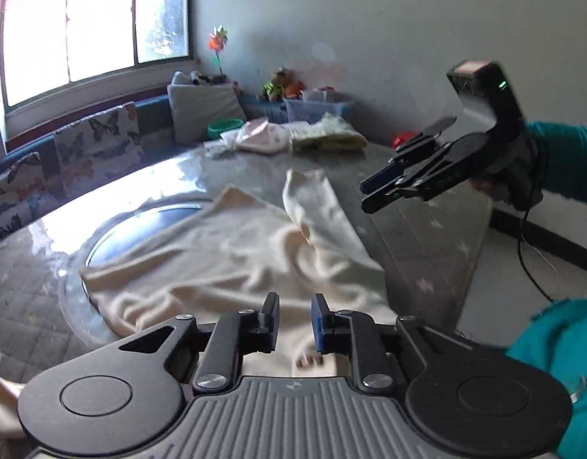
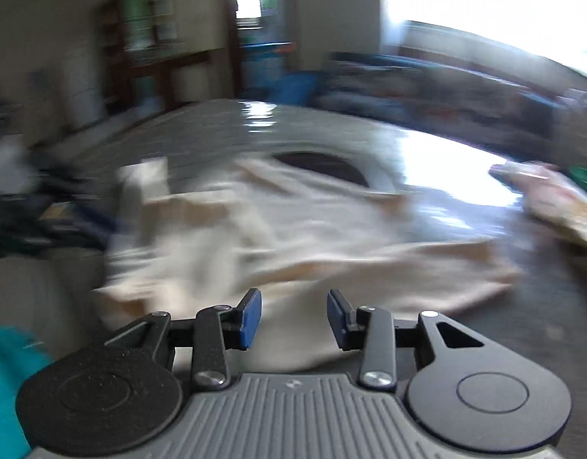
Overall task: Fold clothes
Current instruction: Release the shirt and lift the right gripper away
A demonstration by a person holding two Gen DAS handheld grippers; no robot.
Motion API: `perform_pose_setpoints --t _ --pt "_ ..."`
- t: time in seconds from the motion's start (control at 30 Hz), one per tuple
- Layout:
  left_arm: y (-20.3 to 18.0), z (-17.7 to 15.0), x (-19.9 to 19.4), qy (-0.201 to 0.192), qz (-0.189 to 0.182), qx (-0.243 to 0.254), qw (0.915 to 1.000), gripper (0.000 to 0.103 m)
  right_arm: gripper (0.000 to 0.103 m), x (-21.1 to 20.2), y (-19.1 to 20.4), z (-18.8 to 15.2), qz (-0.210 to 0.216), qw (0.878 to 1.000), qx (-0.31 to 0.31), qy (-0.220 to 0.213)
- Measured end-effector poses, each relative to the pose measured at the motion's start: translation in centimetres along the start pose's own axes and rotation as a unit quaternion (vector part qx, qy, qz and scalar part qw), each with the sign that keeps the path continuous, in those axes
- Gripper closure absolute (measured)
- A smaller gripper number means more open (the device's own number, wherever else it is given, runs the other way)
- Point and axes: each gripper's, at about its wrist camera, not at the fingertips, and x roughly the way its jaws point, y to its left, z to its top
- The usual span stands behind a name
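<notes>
A cream garment (image 1: pixel 232 256) lies rumpled across the middle of the left wrist view, spread on a glossy grey table (image 1: pixel 419 237) and partly covering a round metal-rimmed inset (image 1: pixel 140 225) at centre left. One narrow part of it (a sleeve, perhaps) runs up toward the upper centre. At the bottom centre, the left gripper (image 1: pixel 295 319) hangs over the near edge of the cloth, its jaws slightly parted with nothing pinched between them. At the right of the frame the right gripper (image 1: pixel 377 187) is held in the air above the table by a hand in a teal sleeve (image 1: pixel 561 160), jaws apart and empty. Folded clothes (image 1: pixel 293 135) sit at the table's far end, upper centre. The right wrist view is blurred; the cream garment fills its middle.
</notes>
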Motion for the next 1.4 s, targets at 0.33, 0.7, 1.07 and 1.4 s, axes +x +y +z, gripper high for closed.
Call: perform_pose_setpoints --t 0.33,0.7,1.07,1.4 --pt "-1.3 1.7 8.2 0.028 -0.044 -0.028 0.9982 0.083 0.065 6.2 -12.3 0.1 -0.147 0.97 0.195 -0.004" --pt "-2.9 0.9 9.7 0.052 -0.07 -0.028 0.9958 0.077 0.066 10.1 -14.1 0.9 -0.195 0.958 0.212 0.005" --pt "-3.4 0.7 10.1 0.062 -0.073 -0.03 0.995 0.066 0.097 9.5 -13.4 1.4 -0.219 0.959 0.179 -0.001" --pt "-4.0 0.2 10.4 0.068 -0.092 -0.019 0.9933 0.066 0.097 4.2 -13.2 -0.8 -0.316 0.943 0.107 0.004"
